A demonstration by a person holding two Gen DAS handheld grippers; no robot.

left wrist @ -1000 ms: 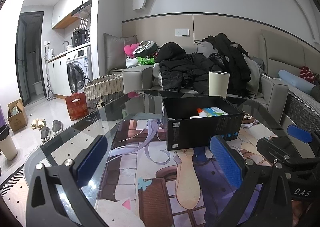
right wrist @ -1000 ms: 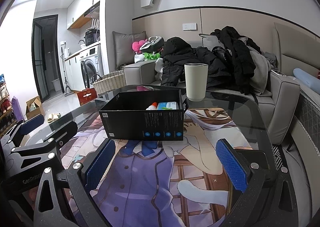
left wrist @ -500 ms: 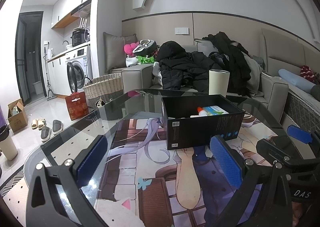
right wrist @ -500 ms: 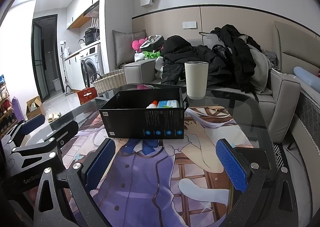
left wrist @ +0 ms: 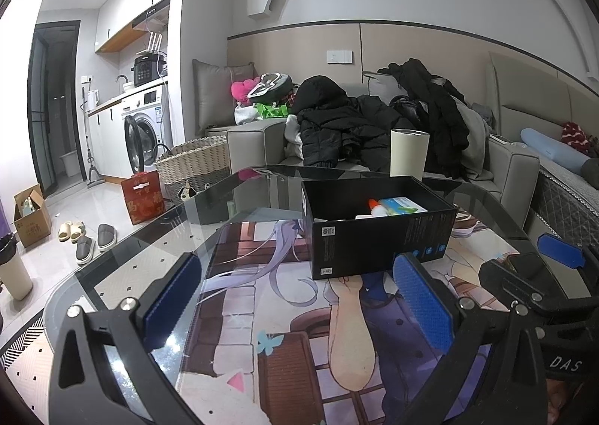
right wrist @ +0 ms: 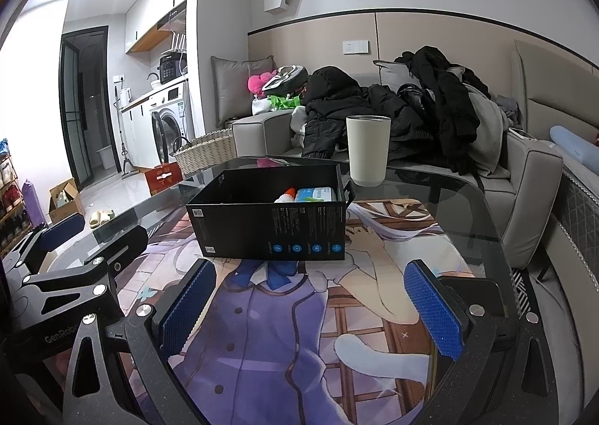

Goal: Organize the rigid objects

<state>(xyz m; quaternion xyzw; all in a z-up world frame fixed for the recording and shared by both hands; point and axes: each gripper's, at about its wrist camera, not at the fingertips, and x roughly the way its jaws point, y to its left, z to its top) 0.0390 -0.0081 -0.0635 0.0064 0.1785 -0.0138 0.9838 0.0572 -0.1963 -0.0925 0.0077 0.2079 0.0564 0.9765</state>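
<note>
A black open box (left wrist: 378,234) (right wrist: 269,223) stands on the glass table, on a printed mat. Inside it lie a white bottle with an orange cap (left wrist: 374,205) (right wrist: 286,195) and a white-and-green packet (left wrist: 402,205) (right wrist: 314,195). A cream tumbler (left wrist: 408,152) (right wrist: 368,150) stands upright behind the box. My left gripper (left wrist: 295,303) hangs open in front of the box, empty. My right gripper (right wrist: 309,307) is open too, empty, just short of the box's near wall. Each gripper shows at the edge of the other's view.
The glass table (left wrist: 123,275) has a rounded edge at left. Behind it is a grey sofa (right wrist: 524,185) piled with dark coats. A wicker basket (left wrist: 194,163), a red bag (left wrist: 144,196), slippers and a cardboard box sit on the floor at left.
Both views have drifted slightly: the box sits a touch lower and nearer in the right wrist view. Both grippers stay open and empty.
</note>
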